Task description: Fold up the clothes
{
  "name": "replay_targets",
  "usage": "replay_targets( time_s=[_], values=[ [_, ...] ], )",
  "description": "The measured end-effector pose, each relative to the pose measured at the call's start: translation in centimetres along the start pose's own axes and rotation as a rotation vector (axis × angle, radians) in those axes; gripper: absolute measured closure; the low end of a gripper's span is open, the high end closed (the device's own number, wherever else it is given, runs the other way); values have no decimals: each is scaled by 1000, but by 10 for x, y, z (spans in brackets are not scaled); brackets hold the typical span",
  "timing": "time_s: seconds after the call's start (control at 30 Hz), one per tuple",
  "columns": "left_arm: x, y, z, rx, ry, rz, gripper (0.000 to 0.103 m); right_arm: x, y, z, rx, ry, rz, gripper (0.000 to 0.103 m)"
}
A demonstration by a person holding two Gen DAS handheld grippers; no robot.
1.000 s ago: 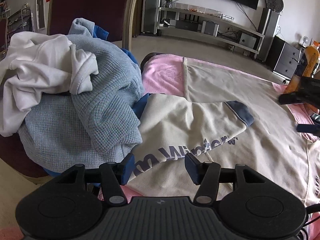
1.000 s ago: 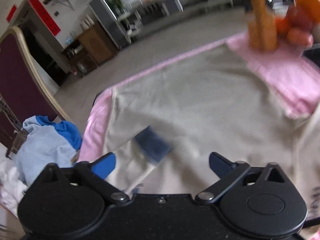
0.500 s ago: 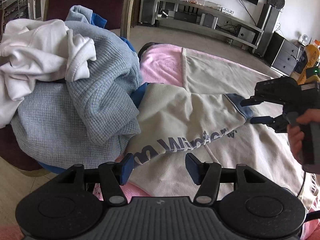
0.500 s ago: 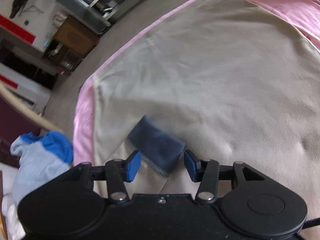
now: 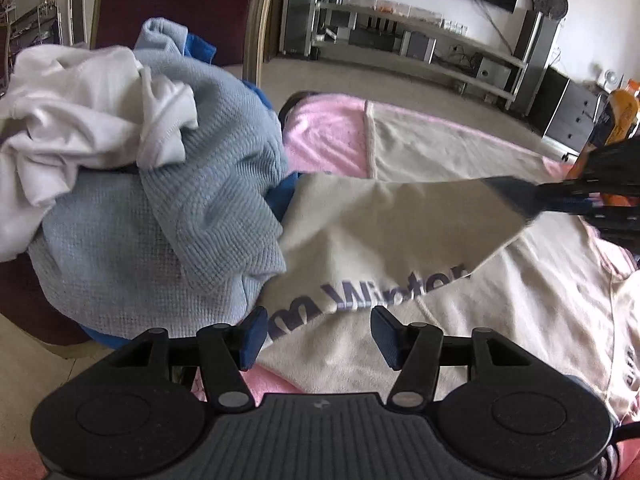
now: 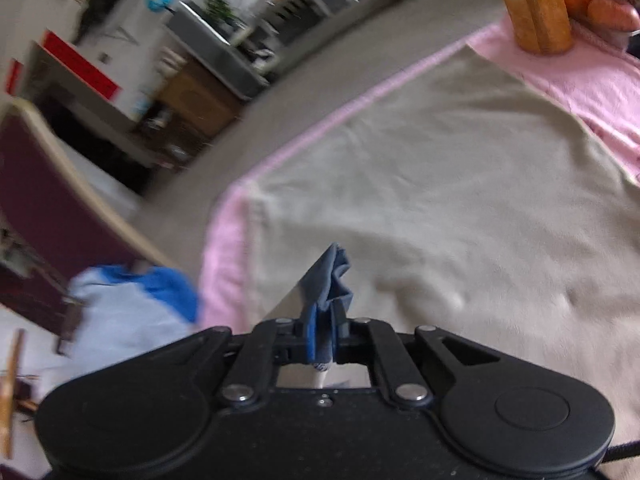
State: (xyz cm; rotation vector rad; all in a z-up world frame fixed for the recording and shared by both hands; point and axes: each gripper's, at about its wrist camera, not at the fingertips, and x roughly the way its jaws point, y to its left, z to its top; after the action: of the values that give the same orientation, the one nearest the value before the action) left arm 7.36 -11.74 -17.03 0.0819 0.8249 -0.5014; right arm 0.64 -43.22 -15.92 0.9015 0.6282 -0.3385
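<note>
In the left wrist view, a pile of laundry sits at nine o'clock on a dark red chair (image 5: 176, 8): a crumpled white garment (image 5: 84, 108) on top of a pale blue waffle-knit top (image 5: 168, 240), with a bright blue piece (image 5: 282, 196) poking out beside it. At six o'clock the left gripper (image 5: 316, 334) has its jaws spread apart, hovering just over the near edge of the cream sweatshirt (image 5: 540, 300) with nothing pinched between them; the purple lettering (image 5: 372, 292) on the sleeve (image 5: 384, 220) shows right beyond its fingertips. The sweatshirt lies spread flat on a pink cloth (image 5: 328, 136), filling the view from centre toward three o'clock. Its sleeve is lifted off the body and stretched taut toward three o'clock, where the right gripper (image 5: 560, 198) has the navy cuff (image 5: 516, 196) clamped. The right wrist view (rather blurred) confirms it: the right gripper (image 6: 324, 336) is pressed together on the bunched navy cuff (image 6: 332, 280) at six o'clock, the cream body of the sweatshirt (image 6: 440, 200) spreading beyond, and an orange bottle (image 6: 536, 8) standing on the pink cloth (image 6: 580, 76) at one o'clock.
</note>
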Motion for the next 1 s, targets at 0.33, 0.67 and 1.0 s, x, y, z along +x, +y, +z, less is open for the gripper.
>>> replay_targets(
  time_s=[0.33, 0.67, 1.0],
  values=[
    [-45, -5, 1, 31, -47, -82, 47, -129, 16, 8, -41, -112, 96, 96],
    [-45, -45, -12, 79, 37, -67, 47, -142, -50, 17, -120, -170, -78, 96],
    [-13, -67, -33, 135, 130, -12, 47, -130, -128, 6, -141, -181, -308, 96]
  ],
)
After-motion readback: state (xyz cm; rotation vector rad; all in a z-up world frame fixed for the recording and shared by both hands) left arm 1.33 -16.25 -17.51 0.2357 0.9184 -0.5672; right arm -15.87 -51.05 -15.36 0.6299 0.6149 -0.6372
